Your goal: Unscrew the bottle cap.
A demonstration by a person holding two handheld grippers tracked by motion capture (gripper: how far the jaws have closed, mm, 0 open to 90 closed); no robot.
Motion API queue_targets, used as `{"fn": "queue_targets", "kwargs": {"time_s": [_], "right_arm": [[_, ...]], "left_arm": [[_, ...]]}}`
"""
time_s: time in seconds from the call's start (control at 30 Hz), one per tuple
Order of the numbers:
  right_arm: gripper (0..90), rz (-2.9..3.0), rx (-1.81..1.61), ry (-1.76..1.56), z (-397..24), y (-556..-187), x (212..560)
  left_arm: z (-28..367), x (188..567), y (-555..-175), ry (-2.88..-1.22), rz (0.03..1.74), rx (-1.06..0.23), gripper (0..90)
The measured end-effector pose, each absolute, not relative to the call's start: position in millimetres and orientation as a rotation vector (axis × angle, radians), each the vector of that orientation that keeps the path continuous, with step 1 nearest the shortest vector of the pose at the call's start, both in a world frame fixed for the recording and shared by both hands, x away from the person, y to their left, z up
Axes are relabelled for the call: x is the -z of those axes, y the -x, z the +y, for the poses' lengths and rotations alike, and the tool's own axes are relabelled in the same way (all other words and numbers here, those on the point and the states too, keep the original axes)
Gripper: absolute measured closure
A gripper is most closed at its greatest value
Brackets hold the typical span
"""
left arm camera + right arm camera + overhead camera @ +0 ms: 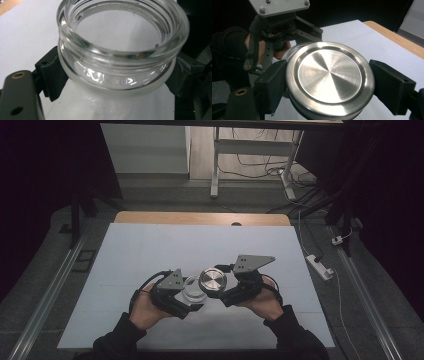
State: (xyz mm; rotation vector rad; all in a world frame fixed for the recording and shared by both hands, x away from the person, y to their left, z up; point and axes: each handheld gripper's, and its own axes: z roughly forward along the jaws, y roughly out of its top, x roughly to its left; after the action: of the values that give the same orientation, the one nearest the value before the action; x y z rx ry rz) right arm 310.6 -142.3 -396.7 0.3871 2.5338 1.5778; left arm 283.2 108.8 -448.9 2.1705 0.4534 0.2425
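Looks like a lab or recording studio setup, not anyone's home. Black curtains point(45, 180) hang on both sides, metal rails point(47, 290) run along the grey carpet, cables point(295, 190) and a power strip point(320, 266) lie on the floor, and the desk point(150, 250) wears a plain white sheet.

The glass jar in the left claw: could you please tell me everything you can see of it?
The glass jar is clear and looks empty, with a wide round mouth, a thick rim and screw threads round its neck. It has no lid on. The left claw is shut on it, its black pads pressing on opposite sides just below the threaded neck. It sits over the white table cover, beside the metal lid in the right claw. Whether its base rests on the table I cannot tell.
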Motion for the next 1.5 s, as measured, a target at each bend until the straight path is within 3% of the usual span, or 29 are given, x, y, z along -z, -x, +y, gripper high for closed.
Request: {"fn": "queue_targets", "kwargs": {"time_s": [1.2,1.5], "right_arm": [[17.9,2.497,-1.588,-0.425,-144,-310,399],[17.9,2.496,-1.598,-0.420,-144,-308,401]], "left_arm": [[112,503,-304,-2.174,0.598,-0.285,16.1],[114,498,-309,-2.136,0.621,-0.317,16.1]]}}
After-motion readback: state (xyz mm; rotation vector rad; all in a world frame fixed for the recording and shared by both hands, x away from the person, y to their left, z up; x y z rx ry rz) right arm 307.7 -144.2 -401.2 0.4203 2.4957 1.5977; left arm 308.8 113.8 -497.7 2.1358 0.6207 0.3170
